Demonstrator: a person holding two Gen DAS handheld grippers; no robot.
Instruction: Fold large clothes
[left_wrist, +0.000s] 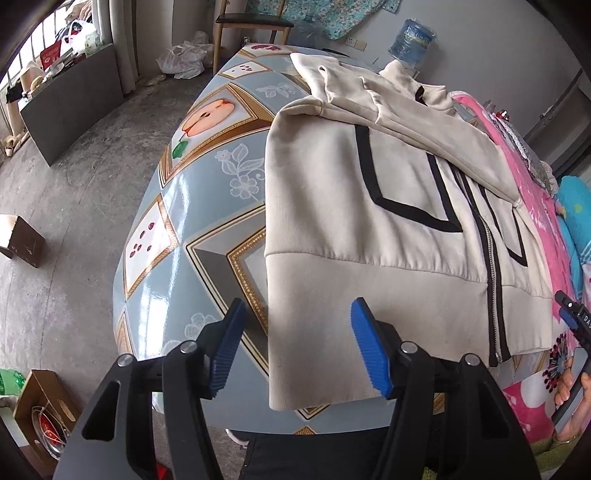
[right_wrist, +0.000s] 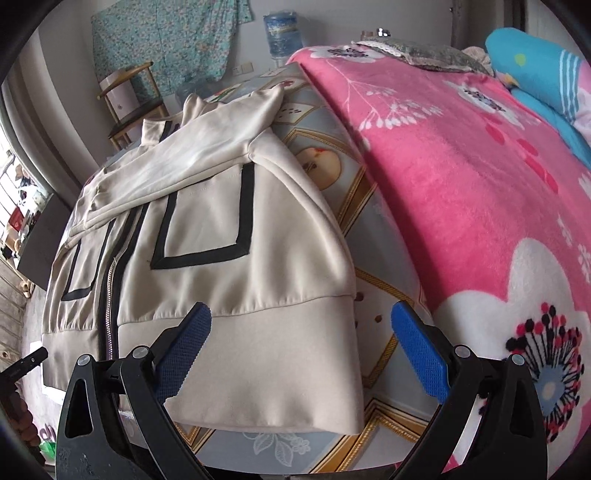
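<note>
A cream zip jacket (left_wrist: 369, 229) with black trim lies flat on the patterned table (left_wrist: 207, 192), hem toward me. Both sleeves are folded across its chest. My left gripper (left_wrist: 297, 350) is open and hovers over the hem's left corner, which hangs off the table's front edge; the blue pads do not touch the cloth. In the right wrist view, the jacket (right_wrist: 221, 240) fills the left half. My right gripper (right_wrist: 303, 350) is open over the hem's right corner, pads apart from the fabric. The right gripper (left_wrist: 574, 317), held by a hand (left_wrist: 567, 384), shows at the left view's right edge.
A pink flowered blanket (right_wrist: 461, 192) covers the table's right side, with a blue pillow (right_wrist: 532, 66) beyond it. A water bottle (left_wrist: 412, 40) and a chair (left_wrist: 251, 26) stand at the far end. Cardboard boxes (left_wrist: 22, 240) sit on the concrete floor to the left.
</note>
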